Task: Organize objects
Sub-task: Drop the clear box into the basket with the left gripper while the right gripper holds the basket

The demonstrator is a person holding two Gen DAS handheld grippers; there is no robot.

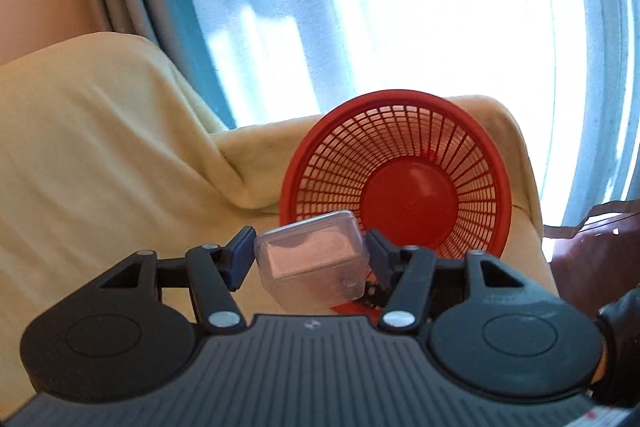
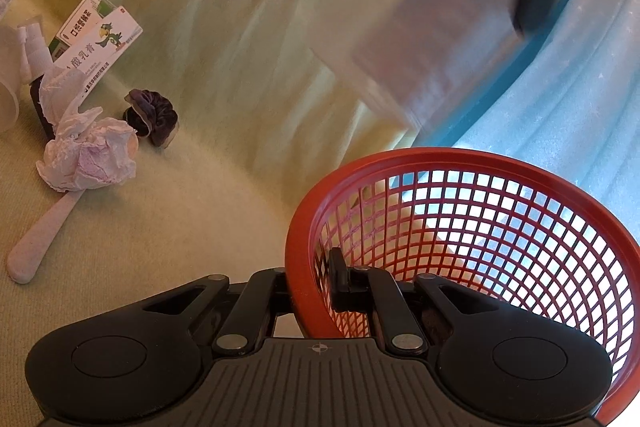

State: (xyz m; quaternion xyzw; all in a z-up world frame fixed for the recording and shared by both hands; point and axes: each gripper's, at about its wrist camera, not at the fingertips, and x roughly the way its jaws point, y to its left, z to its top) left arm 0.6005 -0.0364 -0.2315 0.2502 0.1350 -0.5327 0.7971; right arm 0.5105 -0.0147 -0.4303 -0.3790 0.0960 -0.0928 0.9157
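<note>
Presently, in the left wrist view, the left claw (image 1: 308, 259) held a clear plastic box (image 1: 314, 259) between its blue pads (image 1: 239, 259), box tilted, low centre of frame. Directly behind it sat the red mesh basket (image 1: 400, 179), tipped so its open mouth and solid round bottom faced the camera; the box overlapped the basket's lower left rim. Basket was backed by a pale yellow cloth (image 1: 100, 147) draped over a humped surface filling the left half. Blue-lit curtains (image 1: 360, 7) covered the upper frame; a dark brown object (image 1: 592, 251) showed at right edge, identity unclear.

Right wrist view: the right claw (image 2: 312, 287) was clamped on the basket (image 2: 480, 227) rim at lower centre, one finger (image 2: 338, 279) inside the mesh, the other outside the wall. Basket appeared empty here, occupying the lower right.

Clutter lay at left of frame on the cloth (image 2: 200, 187): crumpled white tissue (image 2: 88, 155), a dark purple scrunchie (image 2: 154, 123) just beside it, two printed cartons (image 2: 102, 31) overlapping each other, a spray bottle (image 2: 34, 47) partly hidden behind them, and a white handle (image 2: 40, 239) sticking out from under the tissue toward lower left. A blurred translucent shape (image 2: 420, 47) with dark parts crossed the upper right above the basket; too smeared to identify with confidence.
</note>
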